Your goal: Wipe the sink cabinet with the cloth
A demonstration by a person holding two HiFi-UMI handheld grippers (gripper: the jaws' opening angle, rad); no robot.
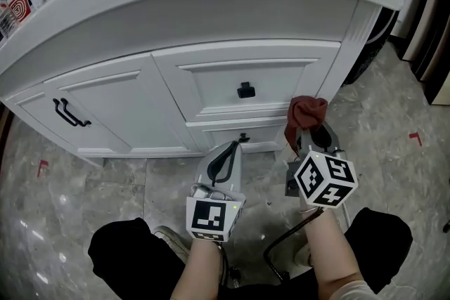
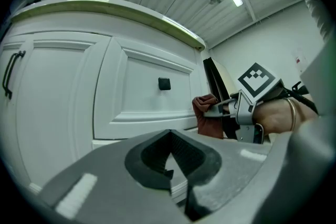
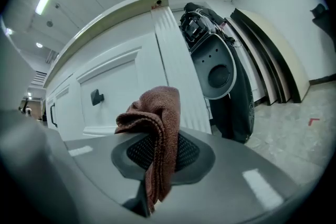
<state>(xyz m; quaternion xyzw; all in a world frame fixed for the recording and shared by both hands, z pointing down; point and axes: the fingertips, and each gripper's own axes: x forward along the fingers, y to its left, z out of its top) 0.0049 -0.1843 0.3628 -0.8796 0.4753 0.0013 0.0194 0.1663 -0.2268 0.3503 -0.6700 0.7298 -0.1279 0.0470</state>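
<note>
The cloth [image 1: 305,112] is in hand but, as far as these views show, is not pressed to the sink cabinet [image 1: 211,81]. I judge the wiping itself to be ahead, with every white panel left to cover. No streak or damp patch shows on the doors or drawer fronts, so nothing tells which part, if any, is done.

The right tool [image 1: 309,133] is clenched on the cloth. In the right gripper view the reddish-brown fabric [image 3: 157,113] is pinched between the jaws, bunched above them and trailing down below. It hangs just before the cabinet's right front corner, near the fluted post and to the right of the upper drawer's black knob [image 1: 245,90]. Whether it touches the post cannot be told.

The left tool [image 1: 235,145] is closed on nothing, its tips meeting, and points at the lower drawer beside the right tool, above the floor [image 1: 91,179].
</note>
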